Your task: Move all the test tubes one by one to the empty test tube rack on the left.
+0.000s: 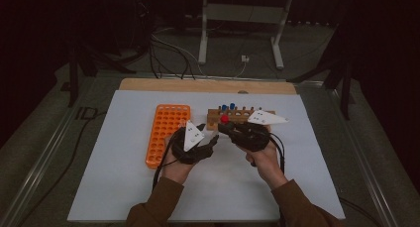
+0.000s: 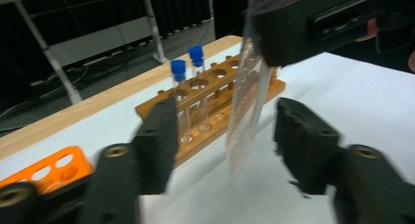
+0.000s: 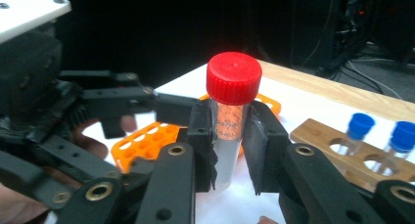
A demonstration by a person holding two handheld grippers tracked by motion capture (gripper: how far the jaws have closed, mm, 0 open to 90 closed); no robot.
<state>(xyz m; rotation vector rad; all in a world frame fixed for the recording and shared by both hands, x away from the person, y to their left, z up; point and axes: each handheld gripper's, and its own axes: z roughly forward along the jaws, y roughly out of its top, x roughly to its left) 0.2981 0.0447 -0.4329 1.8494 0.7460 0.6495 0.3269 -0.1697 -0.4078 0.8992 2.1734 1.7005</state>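
Tongs first: my right tongs [image 3: 229, 150] are clenched on a red-capped tube [image 3: 230, 121], the pads pressing its clear body just under the cap, so the tube stands upright in the grip and off the tabletop [image 1: 124, 187]. In the left gripper view the tube's lower end hangs between the jaws of my left tongs [image 2: 225, 136], with a gap showing on either side; those jaws are not yet pressing on it, so I count the left tongs as released around it. From the high view both tongs meet near the middle of the tabletop, the left [image 1: 214, 139] just beside the right [image 1: 225, 125].

Outward from there, the wooden rack [image 1: 237, 118] sits just behind the tongs, with two blue-capped tubes [image 2: 188, 94] standing in its holes and several holes free. The orange rack [image 1: 166, 133] lies to the left of it, and its holes that I can see look empty.

My judgement: the red-capped tube is lifted and held, and a handover or a two-handed hold on it is only starting. Left to do is the second grip and then whatever follows, uncapping or seating the tube in a rack.
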